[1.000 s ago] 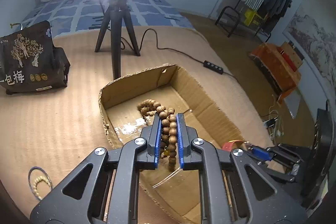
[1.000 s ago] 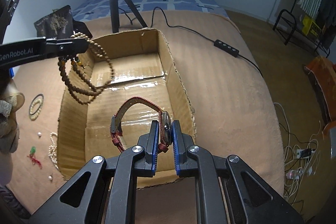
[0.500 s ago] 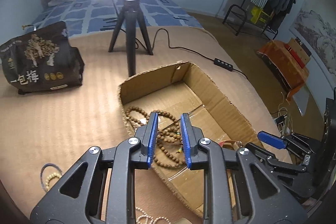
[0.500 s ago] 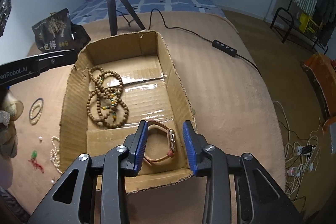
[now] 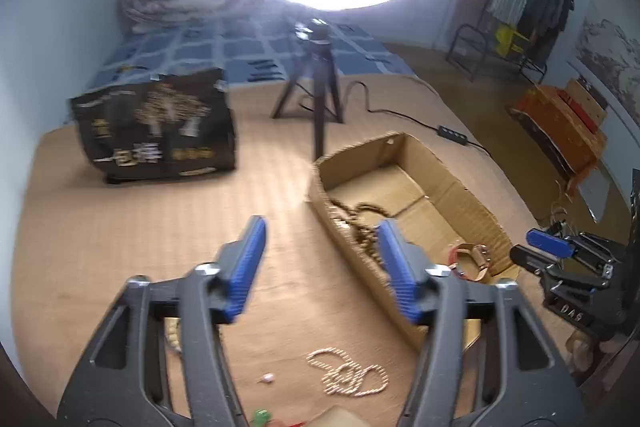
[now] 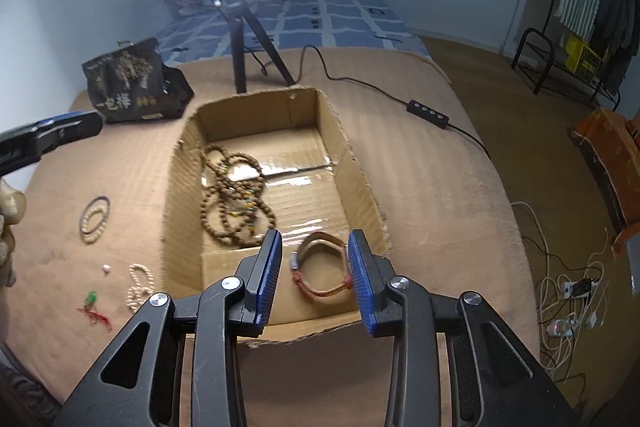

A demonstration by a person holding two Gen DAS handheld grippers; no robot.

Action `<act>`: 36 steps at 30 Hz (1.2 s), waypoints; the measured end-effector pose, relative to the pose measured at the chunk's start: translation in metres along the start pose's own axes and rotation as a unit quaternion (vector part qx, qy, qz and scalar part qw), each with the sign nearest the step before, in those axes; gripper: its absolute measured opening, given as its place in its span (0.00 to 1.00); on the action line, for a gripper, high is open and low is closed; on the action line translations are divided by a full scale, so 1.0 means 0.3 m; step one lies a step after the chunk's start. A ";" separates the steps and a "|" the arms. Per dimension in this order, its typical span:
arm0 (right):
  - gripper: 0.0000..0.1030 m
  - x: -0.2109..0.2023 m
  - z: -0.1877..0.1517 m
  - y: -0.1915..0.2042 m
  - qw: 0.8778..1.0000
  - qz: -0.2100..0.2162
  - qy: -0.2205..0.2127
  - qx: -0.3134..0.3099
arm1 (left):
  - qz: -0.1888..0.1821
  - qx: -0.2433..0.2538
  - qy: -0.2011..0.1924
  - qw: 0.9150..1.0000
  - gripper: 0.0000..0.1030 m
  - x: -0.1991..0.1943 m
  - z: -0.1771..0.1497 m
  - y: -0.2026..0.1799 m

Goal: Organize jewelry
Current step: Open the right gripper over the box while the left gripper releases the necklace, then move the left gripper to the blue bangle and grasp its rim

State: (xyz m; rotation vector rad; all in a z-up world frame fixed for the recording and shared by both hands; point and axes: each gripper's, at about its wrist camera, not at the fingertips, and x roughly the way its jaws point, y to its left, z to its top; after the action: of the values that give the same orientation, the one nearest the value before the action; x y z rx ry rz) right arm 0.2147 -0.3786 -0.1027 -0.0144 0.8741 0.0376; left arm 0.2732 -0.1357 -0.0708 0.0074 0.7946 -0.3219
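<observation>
Hovering with both tongs empty: my left gripper [image 5: 320, 247] has just been spreading its jaws, nothing between them; my right gripper [image 6: 314, 267] stands parted above the strap watch [image 6: 320, 271] in the cardboard box [image 6: 352, 163], beside the wooden bead strand [image 6: 232, 199]. Next, I judge, comes the pearl necklace [image 5: 348, 375] on the ribbed mat [image 5: 160, 227]: light, limp, slippery; pinch a bunched loop.

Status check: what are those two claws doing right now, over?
Left gripper and right gripper open, empty. Wooden bead necklace and watch in cardboard box. Pearl strand outside.
</observation>
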 end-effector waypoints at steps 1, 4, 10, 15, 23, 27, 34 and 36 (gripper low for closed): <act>0.33 -0.011 0.001 0.009 1.000 0.005 -0.003 0.001 | 0.005 0.002 0.000 1.000 0.62 -0.016 -0.007 0.012; 0.55 -0.049 0.002 0.057 1.000 0.019 -0.019 -0.004 | 0.027 0.007 0.004 1.000 0.64 -0.069 -0.035 0.075; 0.61 -0.101 -0.026 0.198 0.997 0.036 -0.030 -0.057 | 0.062 -0.037 0.006 0.997 0.67 -0.146 -0.127 0.264; 0.63 -0.123 -0.061 0.292 0.995 0.054 -0.032 -0.075 | 0.069 -0.097 0.003 0.993 0.67 -0.159 -0.214 0.416; 0.63 -0.074 -0.120 0.418 0.992 0.111 -0.004 -0.060 | 0.056 -0.138 0.091 0.985 0.67 -0.027 -0.303 0.521; 0.63 -0.036 -0.140 0.487 0.988 0.114 0.007 -0.102 | 0.054 -0.138 0.110 0.983 0.67 0.023 -0.323 0.525; 0.63 0.017 -0.164 0.562 0.980 0.132 0.036 -0.145 | 0.039 -0.081 0.125 0.988 0.75 0.102 -0.326 0.439; 0.63 0.023 -0.168 0.571 0.979 0.132 0.039 -0.151 | 0.039 -0.073 0.132 0.988 0.75 0.134 -0.326 0.420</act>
State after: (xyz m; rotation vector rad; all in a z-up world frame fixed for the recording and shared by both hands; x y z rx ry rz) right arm 0.1740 -0.2087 -0.1399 -0.1842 0.9387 0.4213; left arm 0.2672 -0.0148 -0.1821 -0.0580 1.0774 -0.1891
